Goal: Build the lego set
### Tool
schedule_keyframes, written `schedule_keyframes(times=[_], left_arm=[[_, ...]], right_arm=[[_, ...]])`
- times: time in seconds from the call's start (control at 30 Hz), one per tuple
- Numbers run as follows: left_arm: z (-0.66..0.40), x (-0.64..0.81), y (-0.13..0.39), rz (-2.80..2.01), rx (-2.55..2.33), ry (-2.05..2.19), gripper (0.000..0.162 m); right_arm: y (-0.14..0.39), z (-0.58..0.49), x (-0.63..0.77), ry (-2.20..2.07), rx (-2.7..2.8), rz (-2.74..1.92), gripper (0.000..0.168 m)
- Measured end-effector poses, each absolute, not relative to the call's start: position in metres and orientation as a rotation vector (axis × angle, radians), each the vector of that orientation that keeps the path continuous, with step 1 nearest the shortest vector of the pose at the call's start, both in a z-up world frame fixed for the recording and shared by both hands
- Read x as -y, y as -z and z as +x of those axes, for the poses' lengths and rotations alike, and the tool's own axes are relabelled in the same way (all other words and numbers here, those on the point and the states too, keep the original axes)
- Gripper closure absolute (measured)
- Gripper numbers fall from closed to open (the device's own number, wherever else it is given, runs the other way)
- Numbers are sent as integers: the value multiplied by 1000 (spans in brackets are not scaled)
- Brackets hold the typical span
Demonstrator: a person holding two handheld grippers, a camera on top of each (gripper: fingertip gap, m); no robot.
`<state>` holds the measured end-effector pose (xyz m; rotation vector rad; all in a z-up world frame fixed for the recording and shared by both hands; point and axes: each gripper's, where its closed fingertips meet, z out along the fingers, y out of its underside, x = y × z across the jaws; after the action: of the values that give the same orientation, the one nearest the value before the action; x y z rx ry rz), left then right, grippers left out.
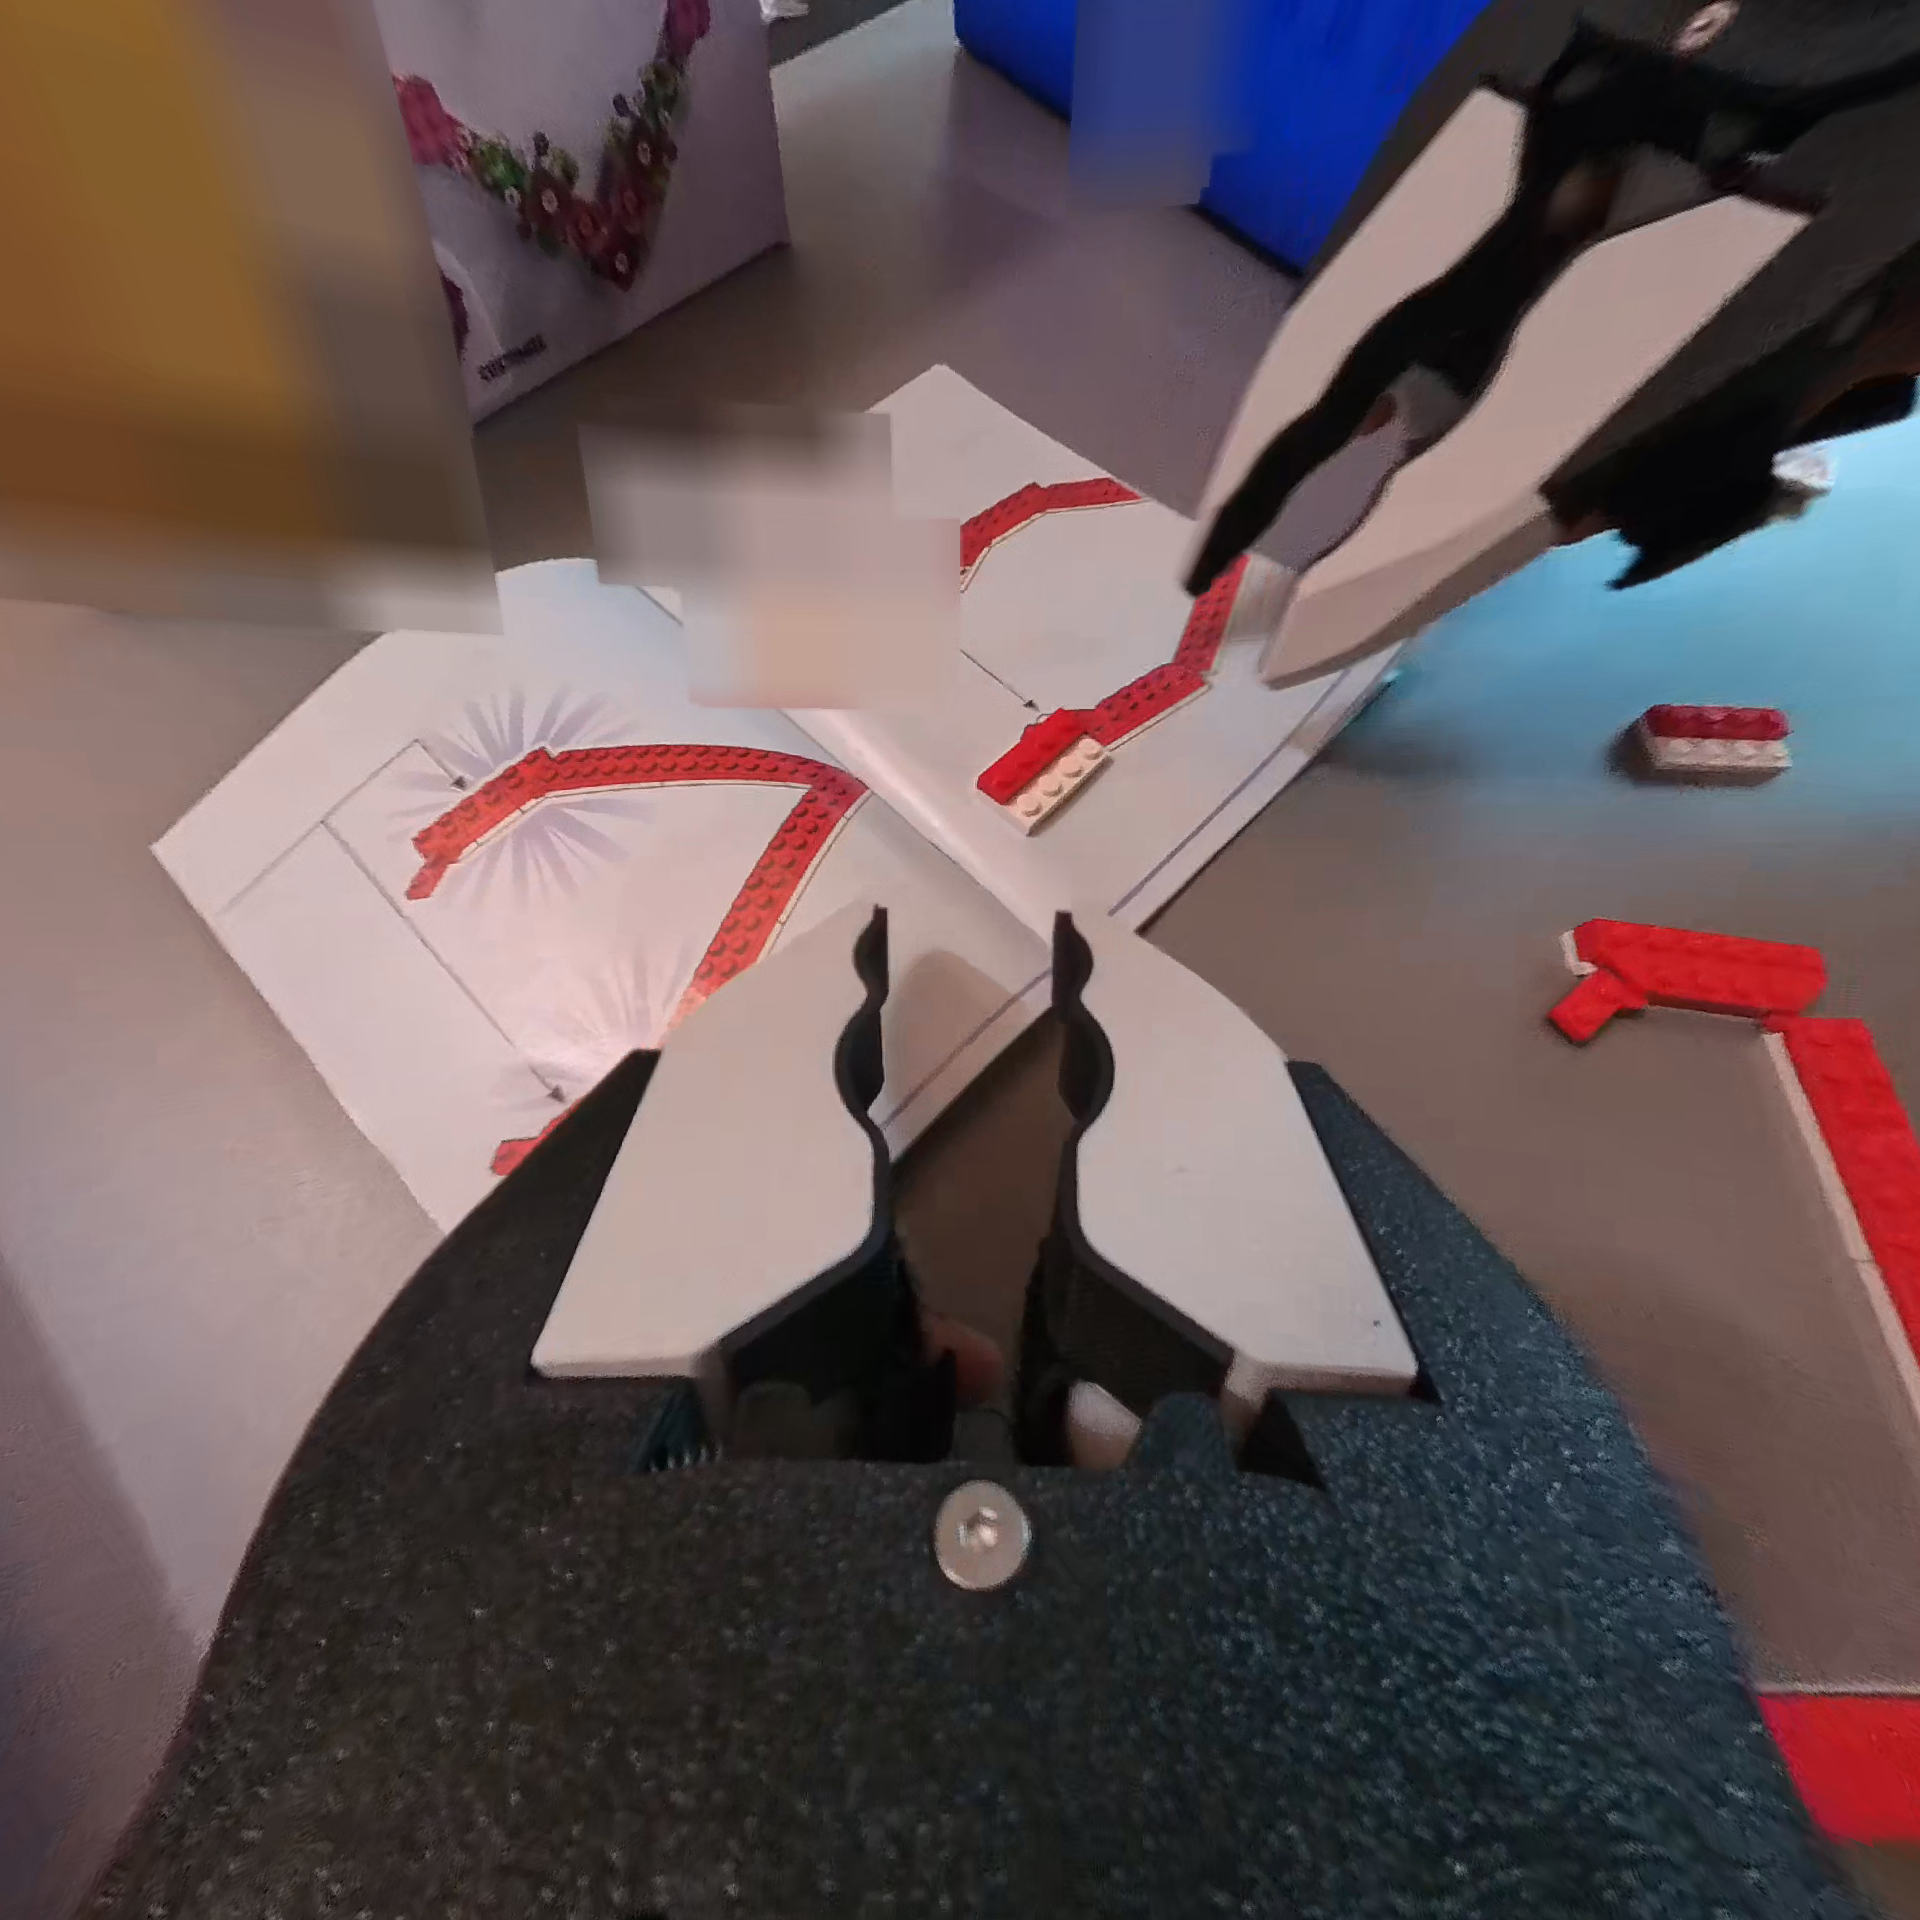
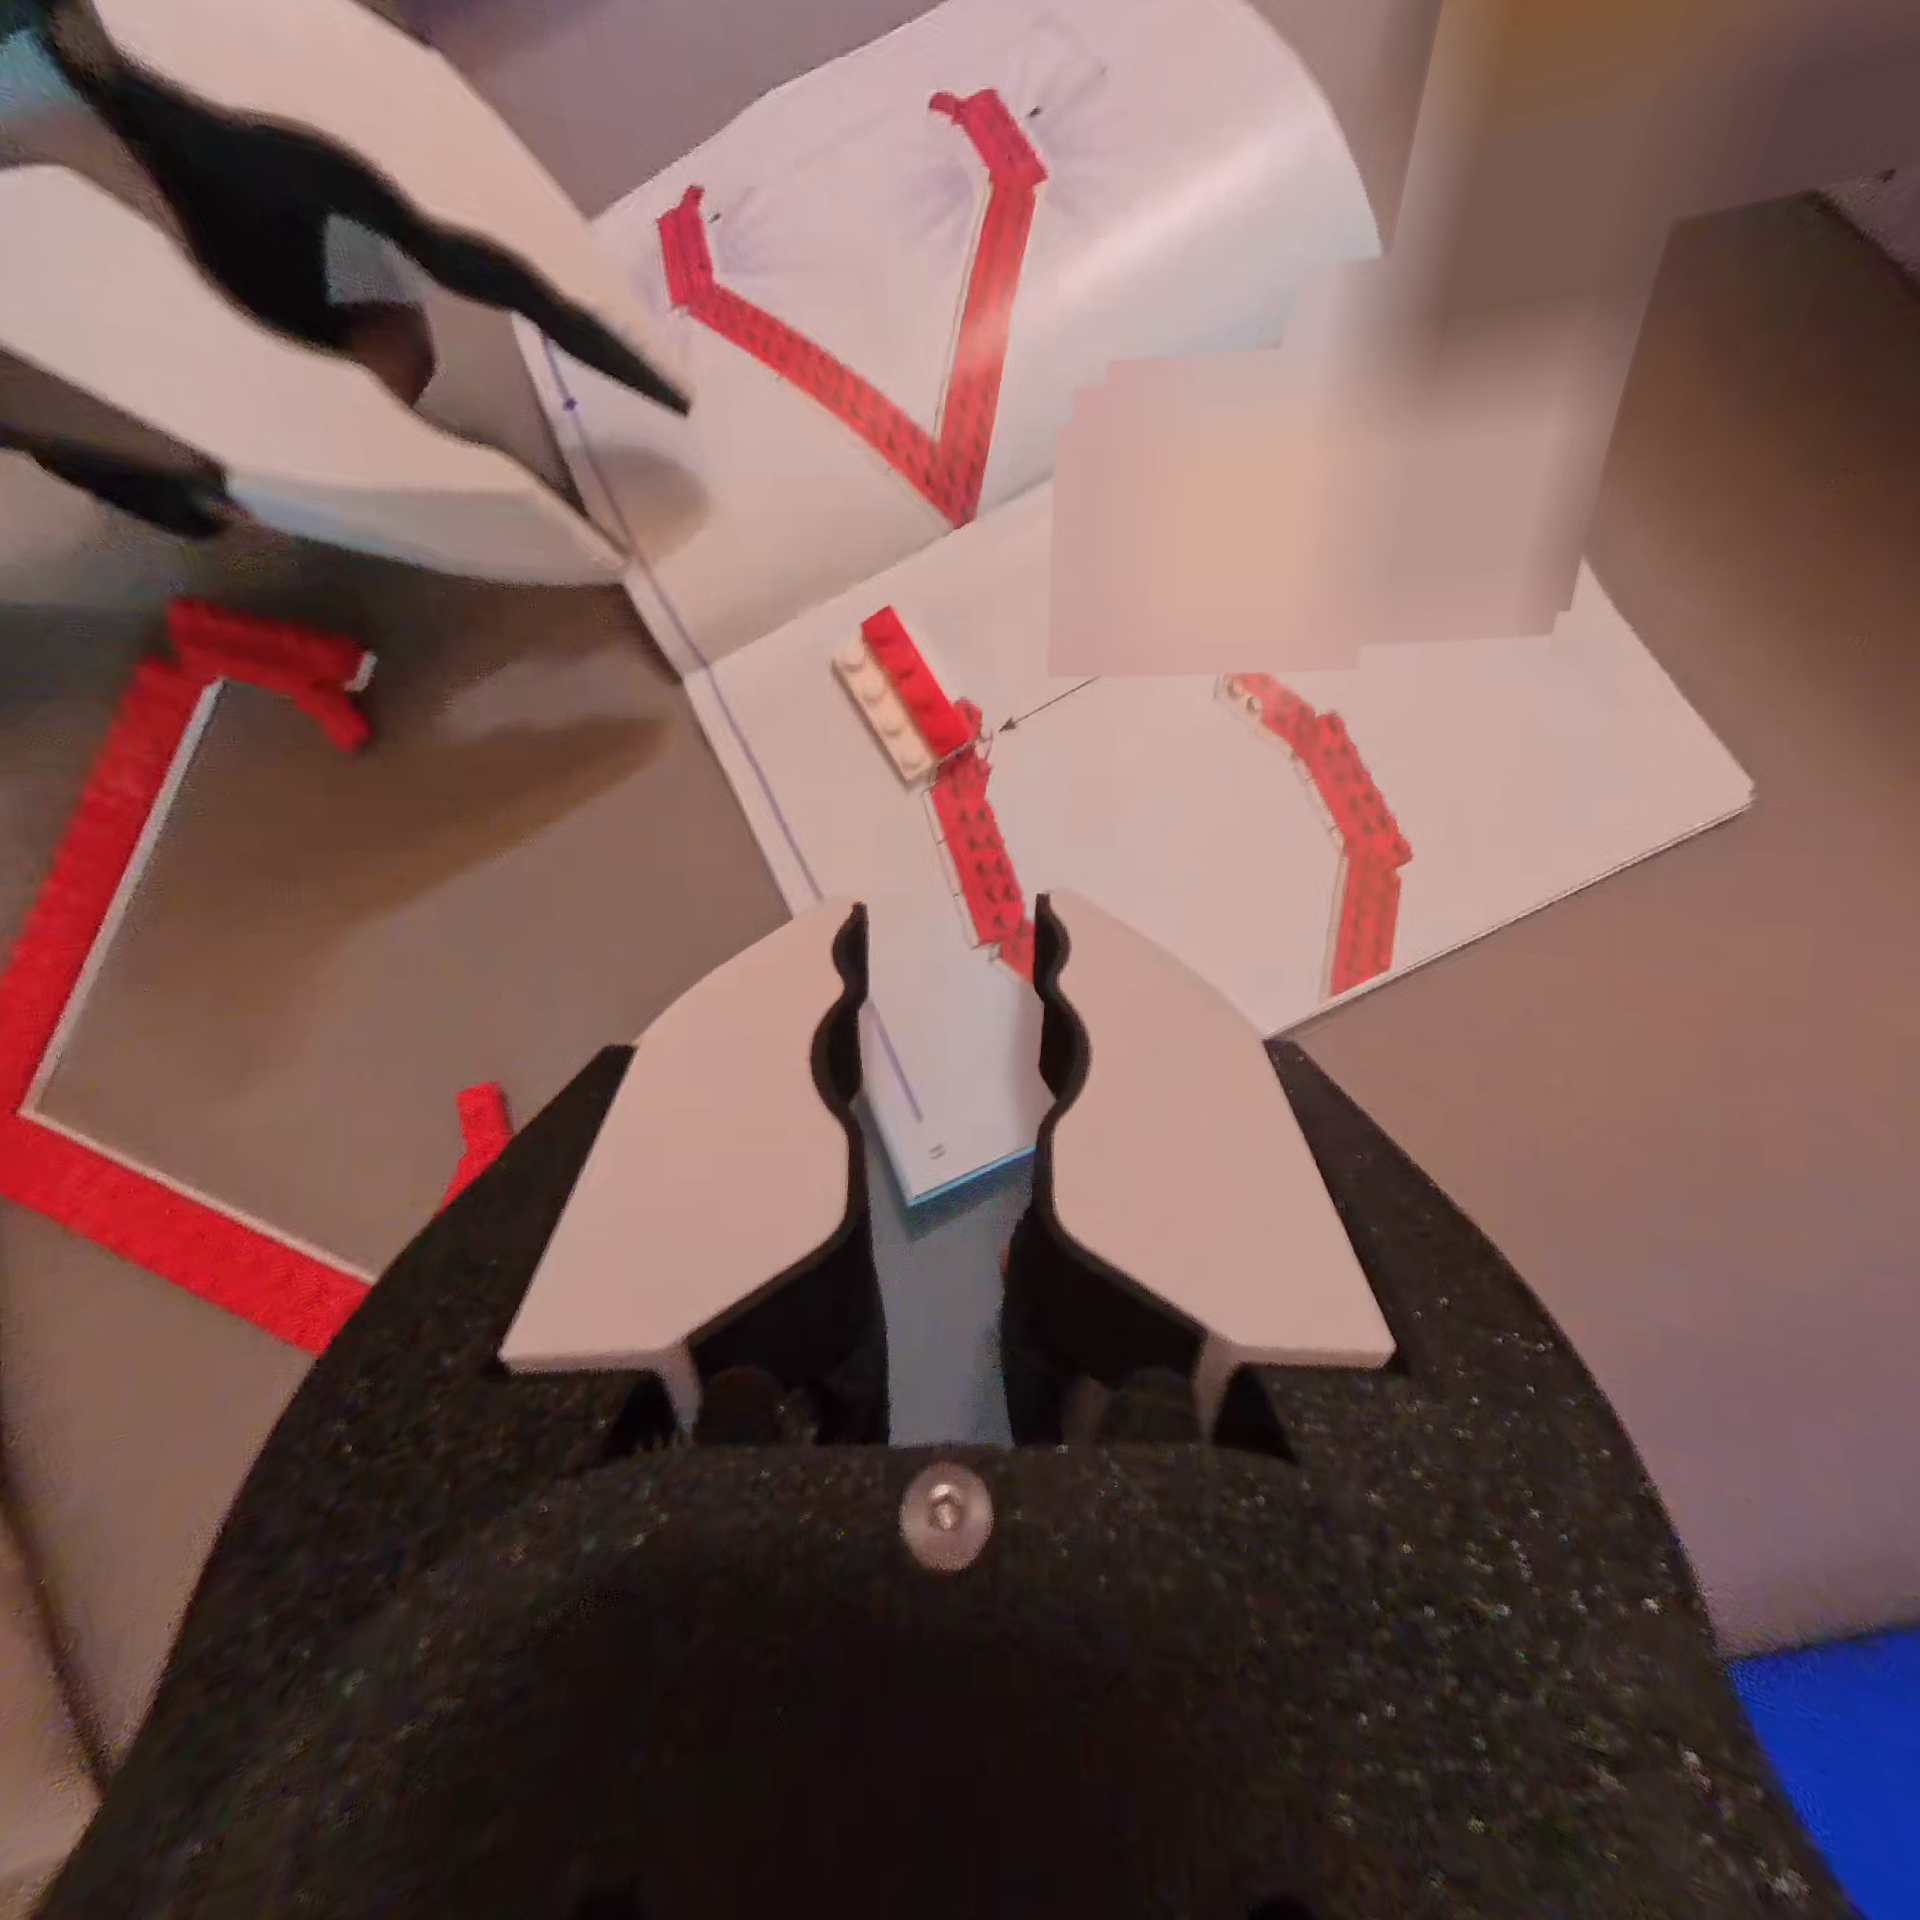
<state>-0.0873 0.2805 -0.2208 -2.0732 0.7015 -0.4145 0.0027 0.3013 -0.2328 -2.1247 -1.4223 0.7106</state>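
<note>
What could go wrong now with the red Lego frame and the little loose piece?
1. Both grippers, left gripper and right gripper, are open and empty above the open instruction booklet, close together, so they might bump.
2. The red frame lies just beside them; a stray sweep might knock it apart.
3. The small red-and-white piece sits alone, so it could be pushed away.

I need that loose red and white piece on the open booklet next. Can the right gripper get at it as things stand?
Probably yes. The right gripper is open and empty, and the red and white piece lies uncovered on the booklet just ahead, nothing between.
</note>
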Motion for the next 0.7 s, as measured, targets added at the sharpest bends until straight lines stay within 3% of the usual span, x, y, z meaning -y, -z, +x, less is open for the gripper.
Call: schedule_keyframes(times=[0.4,0.57,0.7], left_arm=[[-112,-295,200,-1986,-481,384,130],[-130,-302,163,-1783,-219,557,125],[-133,-301,167,-1803,-215,582,142]], right_arm=[[250,14,-301,-581,1428,-2174,143],[201,5,-326,-587,1211,-1892,148],[213,4,-339,-487,1227,-1922,144]])
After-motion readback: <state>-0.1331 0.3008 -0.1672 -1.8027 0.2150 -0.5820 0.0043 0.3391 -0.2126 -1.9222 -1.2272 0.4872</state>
